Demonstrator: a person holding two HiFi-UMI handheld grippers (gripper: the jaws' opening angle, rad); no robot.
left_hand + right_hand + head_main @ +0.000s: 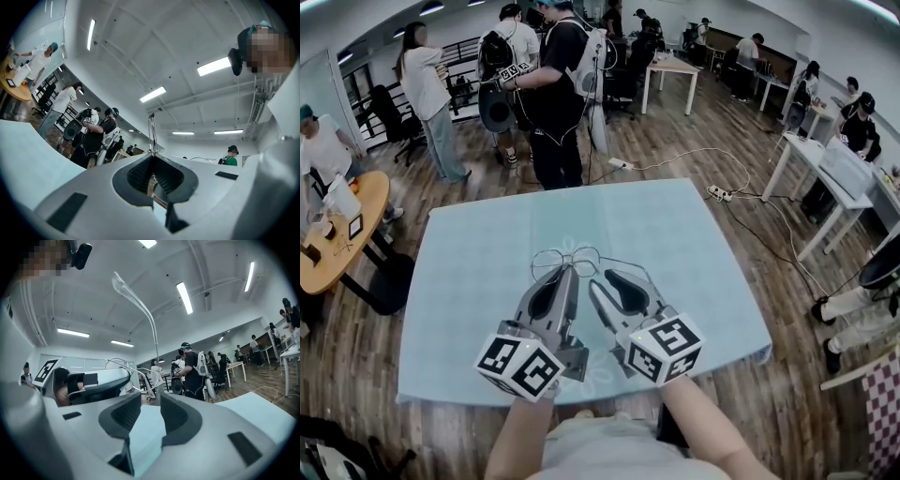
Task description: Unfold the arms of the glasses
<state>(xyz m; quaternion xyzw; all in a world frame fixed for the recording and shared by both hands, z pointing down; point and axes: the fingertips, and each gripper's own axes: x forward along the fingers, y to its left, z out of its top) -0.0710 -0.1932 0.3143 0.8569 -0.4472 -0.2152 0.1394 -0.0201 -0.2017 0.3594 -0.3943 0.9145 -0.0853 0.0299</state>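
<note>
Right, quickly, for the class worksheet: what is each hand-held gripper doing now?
Left hand-held gripper: closed on the glasses frame.
Right hand-held gripper: open; the glasses arm stands between its jaws, unclamped.

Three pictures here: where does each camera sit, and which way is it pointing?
Head view: worn on the person's head, looking steeply down at the table; forearms, left gripper and right gripper show.
Left gripper view: rides the left gripper, facing along its jaws, shut on the glasses.
Right gripper view: rides the right gripper, facing along its parted jaws.
Shared: every view shows the glasses.
</note>
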